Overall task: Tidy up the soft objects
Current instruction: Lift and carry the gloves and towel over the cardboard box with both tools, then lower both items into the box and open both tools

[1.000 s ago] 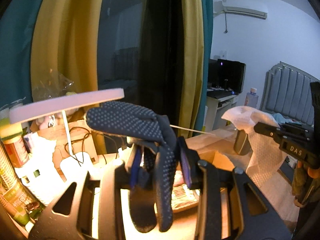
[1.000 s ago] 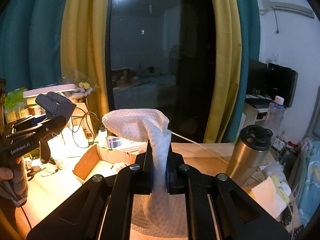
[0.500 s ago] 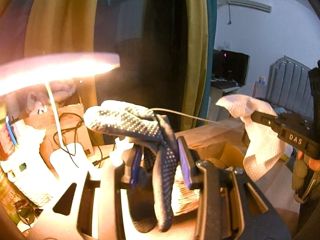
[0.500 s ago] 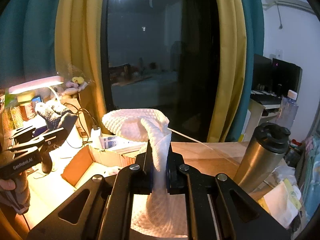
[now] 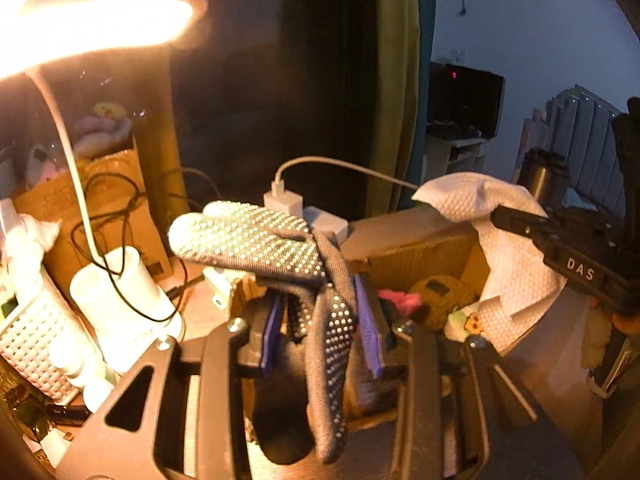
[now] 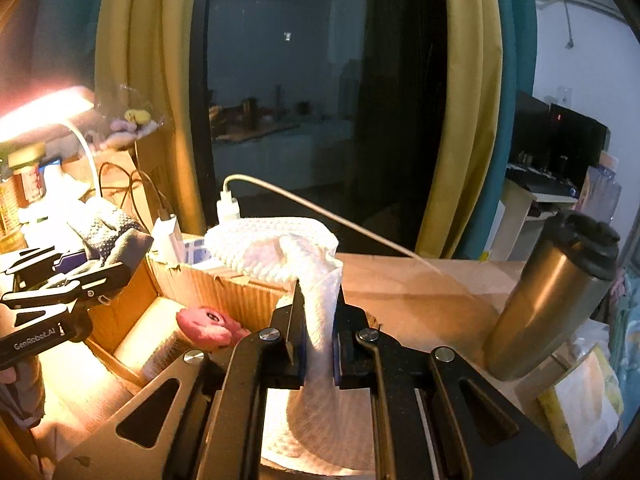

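My left gripper [image 5: 320,332] is shut on a dark dotted work glove [image 5: 256,240], held over the left end of an open cardboard box [image 5: 416,248]. The glove also shows in the right wrist view [image 6: 108,228]. My right gripper [image 6: 318,340] is shut on a white textured cloth [image 6: 280,244] that droops over its fingers, just above the box's [image 6: 208,284] right side. The cloth shows in the left wrist view [image 5: 492,216] too. Inside the box lie a pink soft item [image 6: 208,324] and a brown knitted item [image 5: 444,292].
A lit desk lamp [image 5: 92,28] stands at the left over white cylinders [image 5: 120,300] and a white basket [image 5: 28,328]. A charger with a white cable [image 6: 228,204] sits behind the box. A steel tumbler [image 6: 548,296] stands at the right. Curtains and a dark window lie behind.
Both grippers have come down and forward toward the cardboard box, still holding the glove and the cloth. The box's inside now shows in both views.
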{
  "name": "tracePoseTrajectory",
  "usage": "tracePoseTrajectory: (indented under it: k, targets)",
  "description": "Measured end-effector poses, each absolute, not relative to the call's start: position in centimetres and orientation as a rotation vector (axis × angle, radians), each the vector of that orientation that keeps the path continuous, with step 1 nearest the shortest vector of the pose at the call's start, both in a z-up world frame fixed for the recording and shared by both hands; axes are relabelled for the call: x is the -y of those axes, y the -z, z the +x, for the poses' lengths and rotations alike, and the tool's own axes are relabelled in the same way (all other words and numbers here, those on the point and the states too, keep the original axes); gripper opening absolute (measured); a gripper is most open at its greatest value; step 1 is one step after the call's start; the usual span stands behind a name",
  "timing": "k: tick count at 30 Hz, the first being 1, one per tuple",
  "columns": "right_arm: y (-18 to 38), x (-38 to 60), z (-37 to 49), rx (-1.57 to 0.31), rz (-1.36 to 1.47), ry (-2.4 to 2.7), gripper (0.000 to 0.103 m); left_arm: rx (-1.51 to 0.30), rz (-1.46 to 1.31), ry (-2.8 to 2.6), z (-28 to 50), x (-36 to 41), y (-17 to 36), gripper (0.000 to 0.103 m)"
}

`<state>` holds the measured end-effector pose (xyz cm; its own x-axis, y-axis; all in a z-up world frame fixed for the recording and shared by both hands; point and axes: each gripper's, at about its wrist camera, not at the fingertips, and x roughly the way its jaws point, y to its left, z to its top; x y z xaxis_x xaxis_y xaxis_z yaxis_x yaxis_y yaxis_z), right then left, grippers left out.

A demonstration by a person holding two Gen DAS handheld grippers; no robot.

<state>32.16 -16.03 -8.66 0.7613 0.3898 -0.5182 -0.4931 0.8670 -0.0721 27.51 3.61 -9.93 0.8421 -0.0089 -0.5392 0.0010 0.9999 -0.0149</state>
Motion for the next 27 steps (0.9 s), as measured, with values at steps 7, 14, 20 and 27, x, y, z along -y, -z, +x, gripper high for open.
tracePoseTrajectory:
  k: [7,14,20,27]
  targets:
    - [11.0,15.6,32.5,-0.579,-0.221,-0.484,0.01,-0.634,-0.011,0.01,28.9,-3.0,11.3,0.035]
    - [13.0,15.8,33.6,-0.669,-0.224,-0.469,0.01,-0.709,-0.033,0.005,29.2,-3.8,13.3,0.037]
    - [13.9,16.2,34.2,-0.718,-0.198,-0.473,0.011,-0.773,-0.024,0.009,29.7,-3.4,14.6,0.052]
    - [13.9,16.4,34.2,-0.722,-0.179,-0.501,0.026,-0.769,-0.023,0.006,29.8,-3.2,14.8,0.055]
